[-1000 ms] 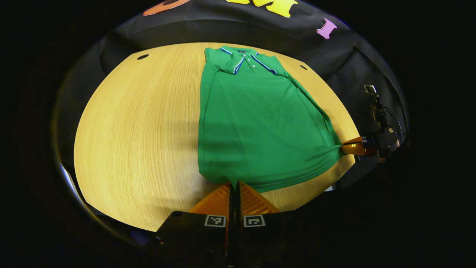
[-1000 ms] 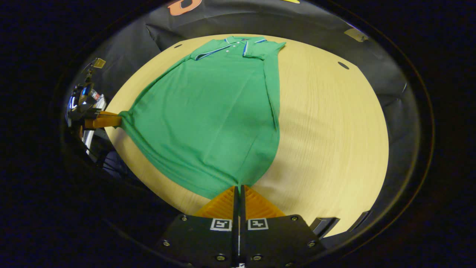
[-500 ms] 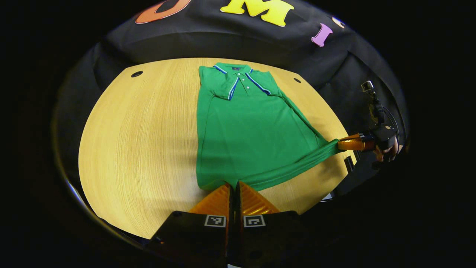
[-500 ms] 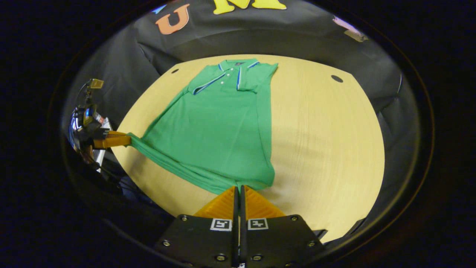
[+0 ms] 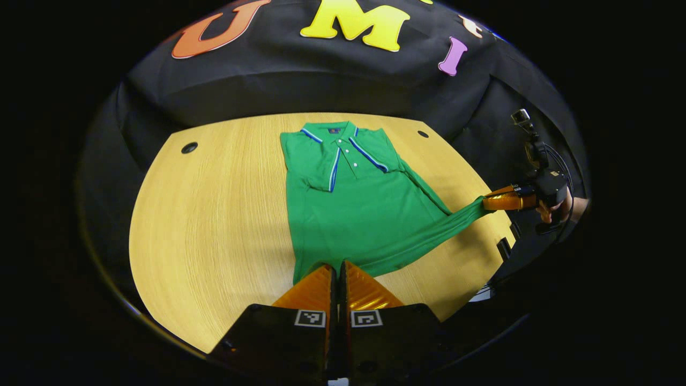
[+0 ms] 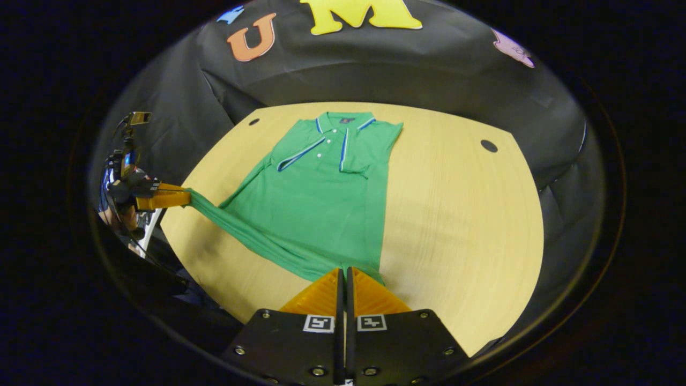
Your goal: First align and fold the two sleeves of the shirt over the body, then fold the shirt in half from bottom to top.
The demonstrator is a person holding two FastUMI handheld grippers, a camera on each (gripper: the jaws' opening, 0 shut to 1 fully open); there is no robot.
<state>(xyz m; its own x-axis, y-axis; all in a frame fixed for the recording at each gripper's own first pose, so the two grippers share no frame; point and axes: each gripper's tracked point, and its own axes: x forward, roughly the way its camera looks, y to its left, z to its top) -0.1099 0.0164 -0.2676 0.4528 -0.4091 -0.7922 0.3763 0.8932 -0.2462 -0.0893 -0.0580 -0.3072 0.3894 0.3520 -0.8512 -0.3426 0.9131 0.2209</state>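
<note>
On the table a green shirt is lying face up, its collar sitting at the far end toward the booth wall and both sleeves lying folded in over the body. Nearer than the collar, the hem is being held up off the table at its two corners, so the lower part of the shirt is hanging slack between them and narrowing toward each grip.

At the hem's left corner the left gripper is pinching the cloth, its fingers pressing almost flat together with only the thin fabric between them. In the right gripper view this same gripper is showing at the table's left edge, with the hem stretching out to it in a tight band.

At the hem's right corner the right gripper is gripping in the same way, its fingers closing to a slit on the cloth. In the left gripper view it is showing off the shirt's right side, a hand holding its body, and the hem is pulling into a twisted strip toward it.

Beyond the collar, two dark round holes are sitting in the table's far corners.
</note>
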